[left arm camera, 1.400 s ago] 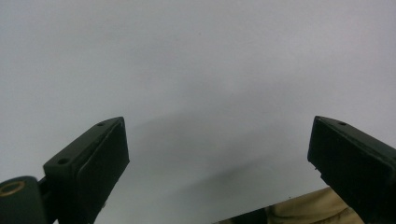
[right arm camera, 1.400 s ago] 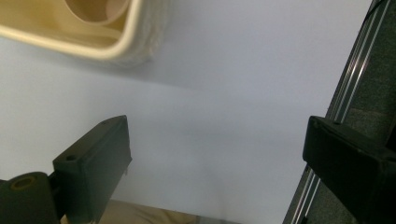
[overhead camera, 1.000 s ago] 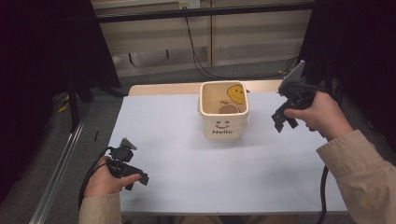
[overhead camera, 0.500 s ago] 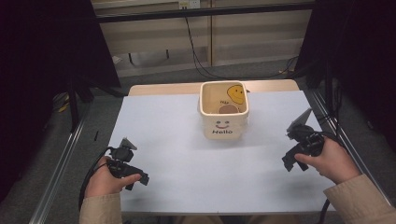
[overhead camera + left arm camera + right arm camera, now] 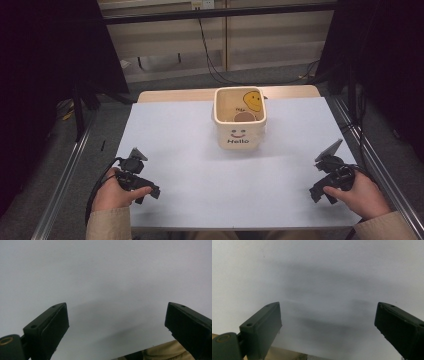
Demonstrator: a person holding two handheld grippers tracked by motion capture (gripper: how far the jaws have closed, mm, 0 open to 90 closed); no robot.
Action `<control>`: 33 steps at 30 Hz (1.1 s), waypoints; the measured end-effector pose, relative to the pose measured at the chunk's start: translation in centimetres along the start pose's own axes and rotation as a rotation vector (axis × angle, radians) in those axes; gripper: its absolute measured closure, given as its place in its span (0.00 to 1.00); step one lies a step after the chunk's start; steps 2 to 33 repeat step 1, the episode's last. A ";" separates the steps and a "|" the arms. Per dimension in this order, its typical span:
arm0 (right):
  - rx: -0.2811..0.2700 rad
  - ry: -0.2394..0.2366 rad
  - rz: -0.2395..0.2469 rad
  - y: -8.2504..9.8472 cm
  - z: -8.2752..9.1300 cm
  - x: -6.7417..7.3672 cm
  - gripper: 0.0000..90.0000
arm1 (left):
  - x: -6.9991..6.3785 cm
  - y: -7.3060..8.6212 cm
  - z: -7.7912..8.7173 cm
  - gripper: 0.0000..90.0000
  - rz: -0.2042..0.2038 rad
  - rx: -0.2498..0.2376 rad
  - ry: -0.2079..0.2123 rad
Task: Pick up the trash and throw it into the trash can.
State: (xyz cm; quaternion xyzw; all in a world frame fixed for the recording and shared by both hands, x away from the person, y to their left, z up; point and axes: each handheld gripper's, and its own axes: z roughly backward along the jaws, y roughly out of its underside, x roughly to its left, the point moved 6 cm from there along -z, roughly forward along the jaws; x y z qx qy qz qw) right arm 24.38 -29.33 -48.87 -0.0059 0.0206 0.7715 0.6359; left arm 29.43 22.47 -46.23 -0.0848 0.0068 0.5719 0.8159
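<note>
- While both hands rest low at the near edge of the worktop (image 5: 200, 150), the left gripper (image 5: 142, 190) and right gripper (image 5: 320, 192) each hold nothing; their fingers (image 5: 50, 327) stand spread wide, released, over bare white surface.
- Well apart from both, the tub (image 5: 240, 122) sits upright at the far middle, a brown disc (image 5: 244, 117) lying inside on its bottom.
- Reaching in from this far could go badly, I think: the tub looks light, so a finger catching its rim may tip or shove it.
- Trailing cables could also snag on the worktop's edge and jerk a hand off line.
</note>
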 end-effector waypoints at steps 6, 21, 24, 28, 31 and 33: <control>-0.005 -0.002 0.003 0.1 0.0 -0.1 0.08 | -0.1 -0.1 -0.1 0.06 0.014 -0.006 0.003; -0.005 -0.002 0.003 0.1 0.0 -0.1 0.08 | -0.1 -0.1 -0.1 0.06 0.014 -0.006 0.003; -0.005 -0.002 0.003 0.1 0.0 -0.1 0.08 | -0.1 -0.1 -0.1 0.06 0.014 -0.006 0.003; -0.005 -0.002 0.003 0.1 0.0 -0.1 0.08 | -0.1 -0.1 -0.1 0.06 0.014 -0.006 0.003; -0.005 -0.002 0.003 0.1 0.0 -0.1 0.08 | -0.1 -0.1 -0.1 0.06 0.014 -0.006 0.003; -0.005 -0.002 0.003 0.1 0.0 -0.1 0.08 | -0.1 -0.1 -0.1 0.06 0.014 -0.006 0.003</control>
